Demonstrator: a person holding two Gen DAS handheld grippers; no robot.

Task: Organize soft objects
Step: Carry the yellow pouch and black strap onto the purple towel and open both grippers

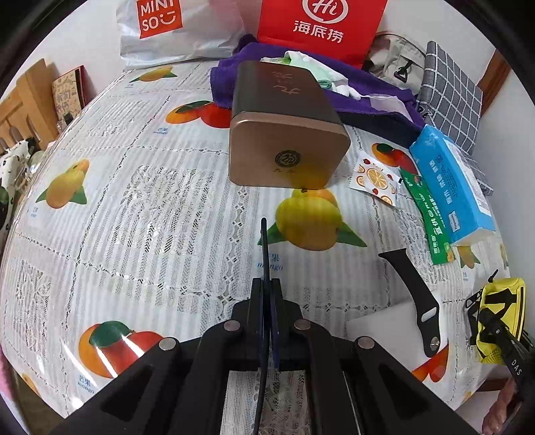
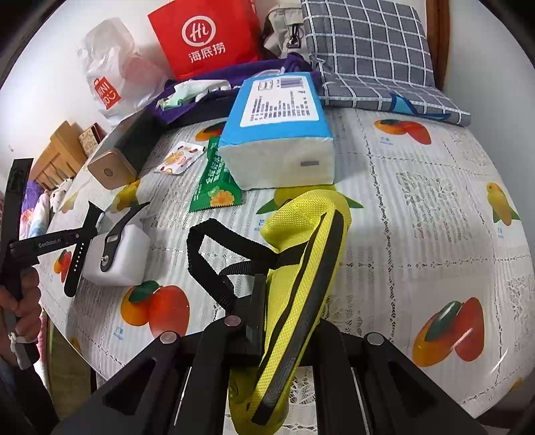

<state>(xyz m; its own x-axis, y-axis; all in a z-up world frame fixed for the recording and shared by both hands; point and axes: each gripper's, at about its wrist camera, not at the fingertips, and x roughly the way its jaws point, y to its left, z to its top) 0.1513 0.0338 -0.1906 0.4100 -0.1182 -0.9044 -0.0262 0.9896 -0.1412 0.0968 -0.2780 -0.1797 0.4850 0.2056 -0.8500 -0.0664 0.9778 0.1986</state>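
I see the right gripper [image 2: 267,321] clamped on a yellow pouch [image 2: 301,277], black strap [image 2: 217,254] looping off its left, held just above the worktop [image 2: 418,234] in front of the blue tissue pack [image 2: 277,134]. Left gripper [image 1: 267,294] is closed tight on a thin dark strap [image 1: 264,247], in front of the bronze tin box [image 1: 287,134]. Black watch band [image 1: 414,297] lies on a white block [image 1: 378,328], right of that gripper.

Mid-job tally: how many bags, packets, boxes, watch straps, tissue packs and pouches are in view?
Shopping bags: 2 (red bag, white bag)
Packets: 2 (green packet, fruit-print sachet)
Boxes: 2 (gold box, white box)
Watch straps: 2 (lying strap, gripped strap)
Tissue pack: 1
Yellow pouch: 1
Total: 10
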